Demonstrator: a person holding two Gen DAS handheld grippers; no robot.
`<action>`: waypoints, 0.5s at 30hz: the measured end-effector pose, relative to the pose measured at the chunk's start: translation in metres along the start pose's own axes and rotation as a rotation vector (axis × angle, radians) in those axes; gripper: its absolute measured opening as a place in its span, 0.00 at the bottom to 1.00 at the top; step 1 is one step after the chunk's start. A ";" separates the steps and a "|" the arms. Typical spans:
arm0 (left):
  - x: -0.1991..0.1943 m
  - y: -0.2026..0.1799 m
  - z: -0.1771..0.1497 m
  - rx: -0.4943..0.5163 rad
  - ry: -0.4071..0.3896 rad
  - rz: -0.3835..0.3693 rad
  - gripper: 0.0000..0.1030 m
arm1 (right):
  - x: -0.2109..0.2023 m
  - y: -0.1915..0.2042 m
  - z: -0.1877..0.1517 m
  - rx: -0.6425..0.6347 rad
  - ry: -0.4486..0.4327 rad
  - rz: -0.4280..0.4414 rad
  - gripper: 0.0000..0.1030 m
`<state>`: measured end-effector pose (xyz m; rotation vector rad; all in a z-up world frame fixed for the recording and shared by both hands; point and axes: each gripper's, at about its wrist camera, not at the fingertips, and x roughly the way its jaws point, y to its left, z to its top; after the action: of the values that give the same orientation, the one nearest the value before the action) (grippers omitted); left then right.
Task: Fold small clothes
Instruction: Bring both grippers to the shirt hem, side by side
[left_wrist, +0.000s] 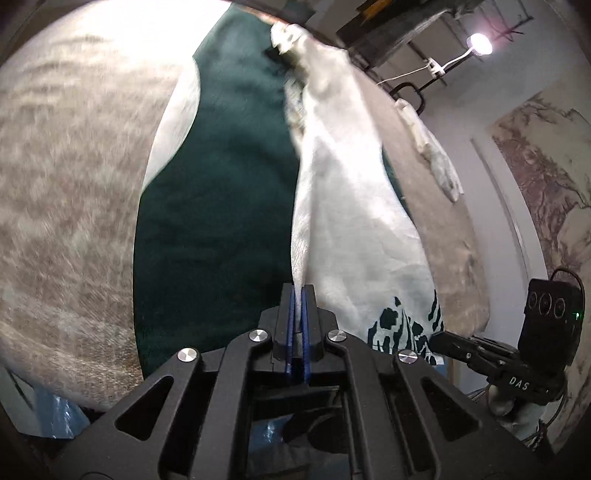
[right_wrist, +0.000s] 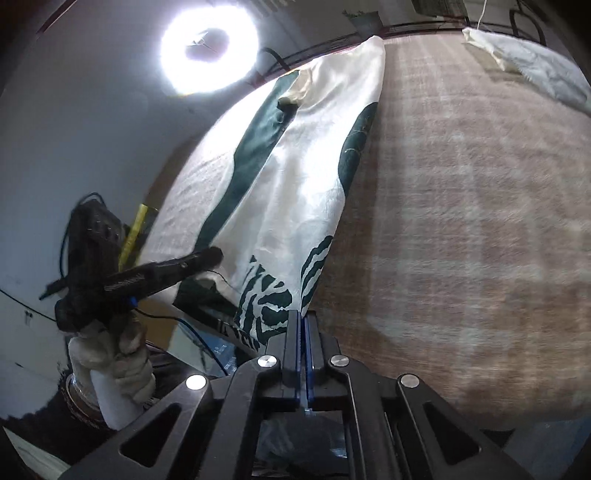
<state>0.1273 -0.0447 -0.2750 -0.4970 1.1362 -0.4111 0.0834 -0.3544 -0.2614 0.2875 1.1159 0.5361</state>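
A small white and dark green garment (left_wrist: 343, 206) lies stretched over the beige woven table cover (left_wrist: 74, 177), its near hem printed with green stripes. My left gripper (left_wrist: 298, 290) is shut on the hem's near edge, the cloth pinched between the blue pads. In the right wrist view the same garment (right_wrist: 295, 177) runs away toward the far edge, and my right gripper (right_wrist: 303, 315) is shut on the striped hem corner. Each gripper shows in the other's view: the right one (left_wrist: 439, 341) at the lower right, the left one (right_wrist: 212, 256) at the left, held by a gloved hand (right_wrist: 122, 354).
Another white cloth (left_wrist: 432, 147) lies at the far side of the table cover (right_wrist: 461, 221), also seen as a white cloth (right_wrist: 528, 62) top right. A bright ring lamp (right_wrist: 208, 50) and a small lamp (left_wrist: 479, 43) shine beyond the table.
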 end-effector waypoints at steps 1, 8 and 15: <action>-0.003 -0.001 0.000 0.002 -0.001 0.006 0.00 | 0.000 -0.001 -0.002 0.001 0.008 -0.011 0.00; -0.060 0.000 -0.009 0.104 -0.107 0.122 0.36 | 0.006 0.004 -0.007 -0.029 0.062 -0.013 0.07; -0.073 0.045 -0.015 -0.006 -0.071 0.188 0.46 | -0.004 -0.009 -0.005 0.017 0.033 0.019 0.40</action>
<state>0.0893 0.0295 -0.2504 -0.4032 1.1048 -0.2250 0.0798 -0.3648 -0.2648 0.3048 1.1511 0.5503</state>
